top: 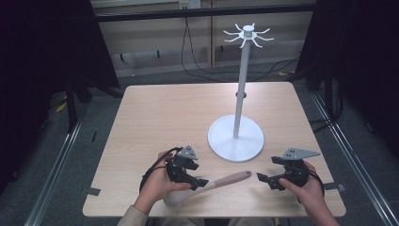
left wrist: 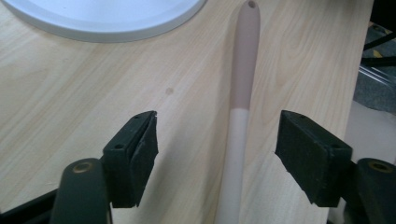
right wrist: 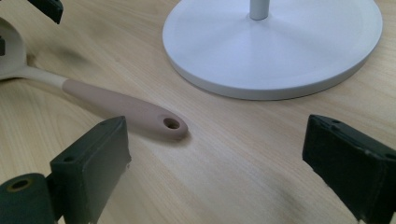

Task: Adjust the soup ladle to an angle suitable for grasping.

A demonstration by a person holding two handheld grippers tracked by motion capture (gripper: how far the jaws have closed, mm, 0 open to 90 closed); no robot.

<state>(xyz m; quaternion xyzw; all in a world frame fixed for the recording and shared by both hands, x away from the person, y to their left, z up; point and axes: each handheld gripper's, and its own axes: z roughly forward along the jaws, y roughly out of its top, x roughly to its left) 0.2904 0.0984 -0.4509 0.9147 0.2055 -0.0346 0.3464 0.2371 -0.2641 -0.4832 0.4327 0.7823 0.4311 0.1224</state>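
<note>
A ladle (top: 221,181) lies on the wooden table (top: 164,113) near its front edge, cream bowl at the left and pinkish-beige handle pointing right. My left gripper (top: 201,182) sits low over the handle. In the left gripper view the handle (left wrist: 245,70) runs up between the jaws of that gripper (left wrist: 217,149), which stand open without touching it. My right gripper (top: 261,178) is open just right of the handle's tip. In the right gripper view the tip with its hanging hole (right wrist: 170,123) lies ahead of the open gripper (right wrist: 217,140), nearer the left jaw.
A white stand (top: 241,94) with a round base (top: 235,141) and a ring of hooks (top: 248,35) on top rises behind the grippers, right of centre. Its base (right wrist: 280,51) lies close ahead of the right gripper. Black frames and cables surround the table.
</note>
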